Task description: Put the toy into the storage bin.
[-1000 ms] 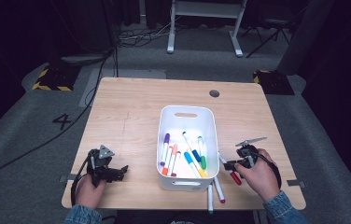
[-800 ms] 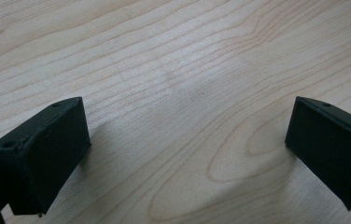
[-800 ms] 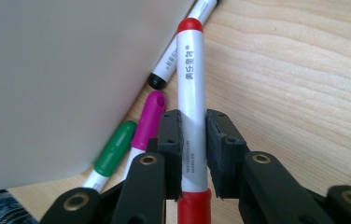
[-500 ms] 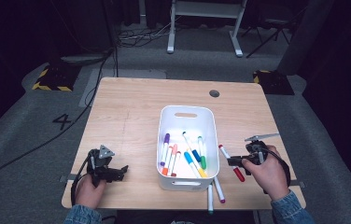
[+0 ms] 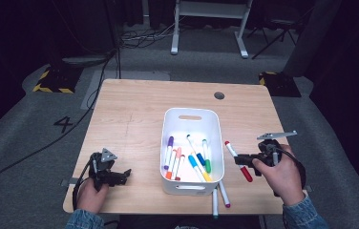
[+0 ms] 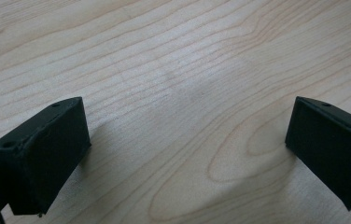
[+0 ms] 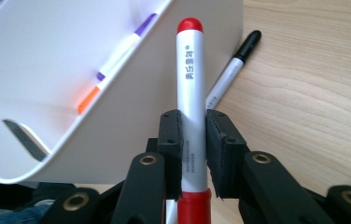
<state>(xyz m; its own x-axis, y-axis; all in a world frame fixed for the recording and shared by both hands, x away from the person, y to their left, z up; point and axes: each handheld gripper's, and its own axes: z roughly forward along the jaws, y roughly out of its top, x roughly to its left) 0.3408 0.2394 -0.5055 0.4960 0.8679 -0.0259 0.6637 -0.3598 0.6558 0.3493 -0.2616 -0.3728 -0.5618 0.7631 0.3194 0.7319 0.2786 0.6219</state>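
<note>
While my right gripper (image 5: 238,159) clamps the red marker (image 5: 237,154) at the lower right of the high view, just beside the white bin (image 5: 191,116), my left gripper (image 5: 124,174) sits at the lower left on the bench (image 5: 134,105), jaws wide apart over bare wood. Two loose markers (image 5: 219,196) lie below the bin near the bench's front edge.

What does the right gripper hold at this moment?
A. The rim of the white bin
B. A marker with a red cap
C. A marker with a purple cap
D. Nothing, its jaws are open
B: in the right gripper view, the right gripper has its jaws pressed on both sides of the white barrel of the red-capped marker, beside the white bin.
</note>
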